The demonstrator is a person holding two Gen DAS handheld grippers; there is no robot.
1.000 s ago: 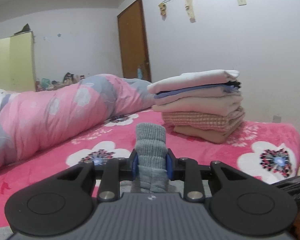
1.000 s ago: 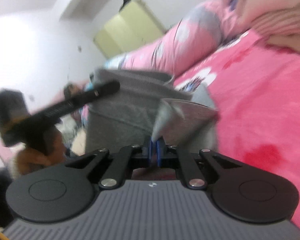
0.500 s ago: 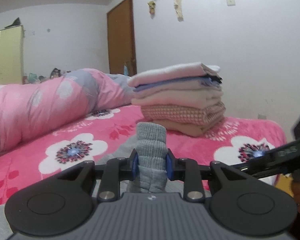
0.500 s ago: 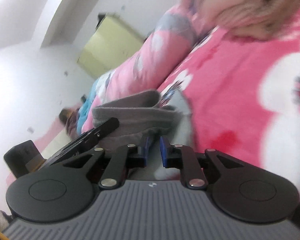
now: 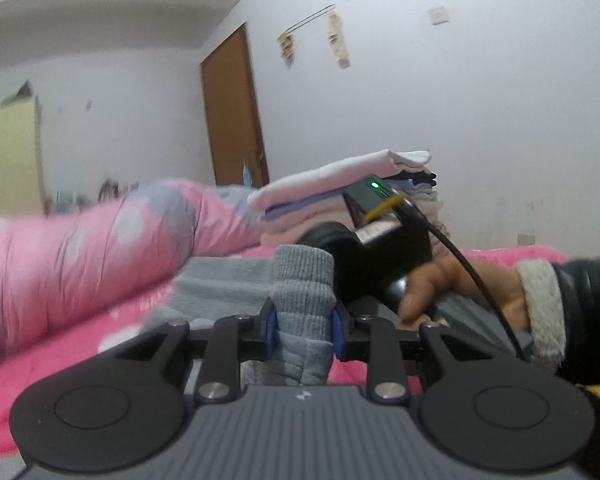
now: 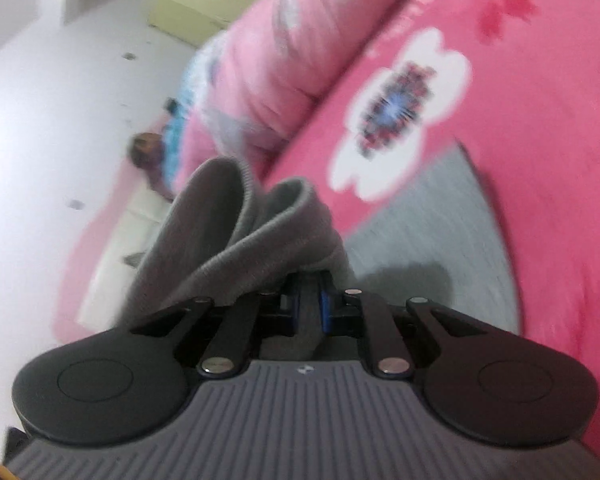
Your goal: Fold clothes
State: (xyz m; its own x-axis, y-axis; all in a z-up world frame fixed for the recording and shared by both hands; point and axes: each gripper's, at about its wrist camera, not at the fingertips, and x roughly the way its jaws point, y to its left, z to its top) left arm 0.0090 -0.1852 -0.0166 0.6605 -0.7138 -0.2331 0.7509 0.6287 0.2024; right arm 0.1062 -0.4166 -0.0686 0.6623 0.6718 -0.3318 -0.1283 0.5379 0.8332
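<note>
My left gripper [image 5: 302,330] is clamping a bunched ribbed cuff of the grey garment [image 5: 302,280], jaws pressed against both sides. My right gripper [image 6: 309,308] is pinching a thin fold of the same grey cloth, jaws nearly together. The garment is lying on the pink flowered bedspread [image 6: 540,128]. Beyond, folded clothes [image 5: 340,192] are sitting stacked beside the rolled pink duvet [image 5: 80,260].

A ribbed grey knitted garment [image 5: 302,280] is showing against a hot-pink bedsheet [image 6: 540,128] printed with white flowers that are carrying blue-and-red centres. A rolled pink quilt [image 5: 80,248] is wearing grey blotches, and the folded stack of clothes [image 5: 340,192] is layering white, lilac and cream.
</note>
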